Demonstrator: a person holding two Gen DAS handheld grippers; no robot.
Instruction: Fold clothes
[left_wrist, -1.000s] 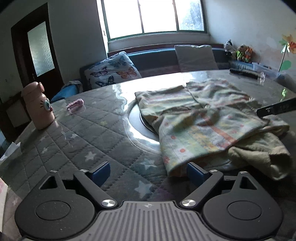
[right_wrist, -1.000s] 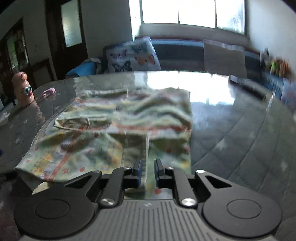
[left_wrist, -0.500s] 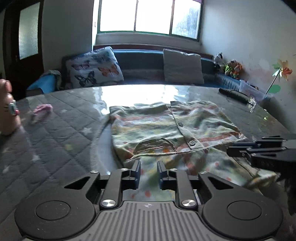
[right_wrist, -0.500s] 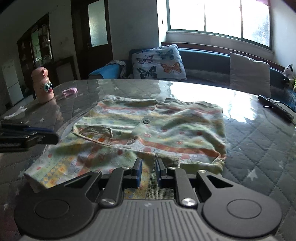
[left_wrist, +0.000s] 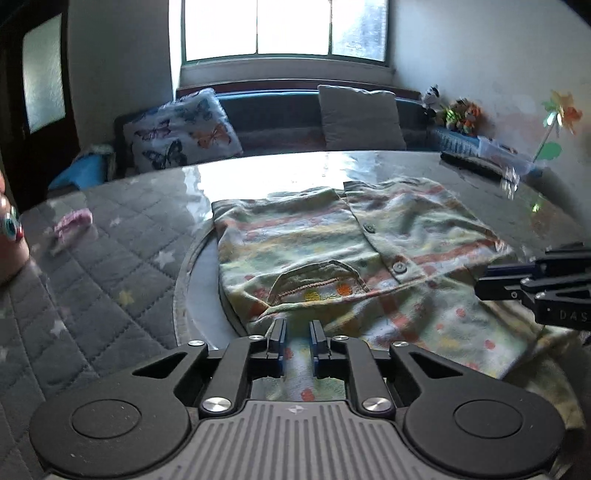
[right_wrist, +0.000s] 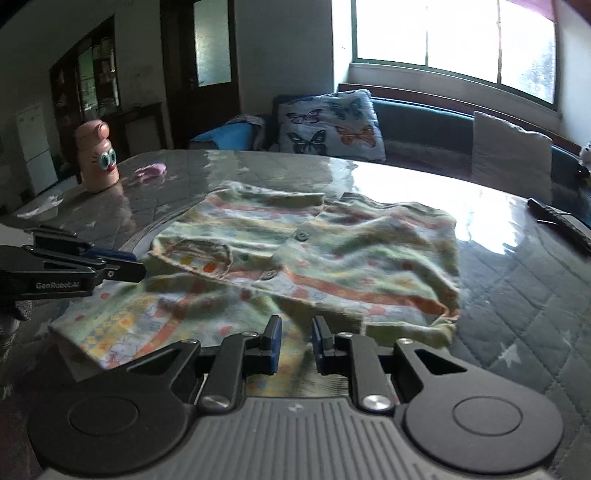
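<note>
A pale green striped children's shirt (left_wrist: 332, 240) with buttons and a pocket lies spread on the round table, also shown in the right wrist view (right_wrist: 314, 251). My left gripper (left_wrist: 297, 326) sits at the near left hem. Its jaws are closing and nearly together, and the pads pinch a strip of the cloth. From the right wrist view its tips (right_wrist: 138, 267) meet the shirt's left edge by the pocket. My right gripper (right_wrist: 296, 325) is at the near right hem. Its jaws are opening, with slack cloth lying between the pads. Its tips (left_wrist: 482, 284) show over the shirt's right side.
The table (left_wrist: 92, 295) has a grey quilted star cover and a glass turntable rim (left_wrist: 184, 280) under the shirt. A pink bottle with eyes (right_wrist: 96, 162) and a small pink item (right_wrist: 150, 170) stand far left. A dark remote (right_wrist: 561, 225) lies far right. A sofa with cushions (left_wrist: 181, 136) runs behind.
My left gripper went from wide open beside the shirt to nearly shut on its near hem after moving right. The right gripper's jaws parted a little and the shirt settled flat.
</note>
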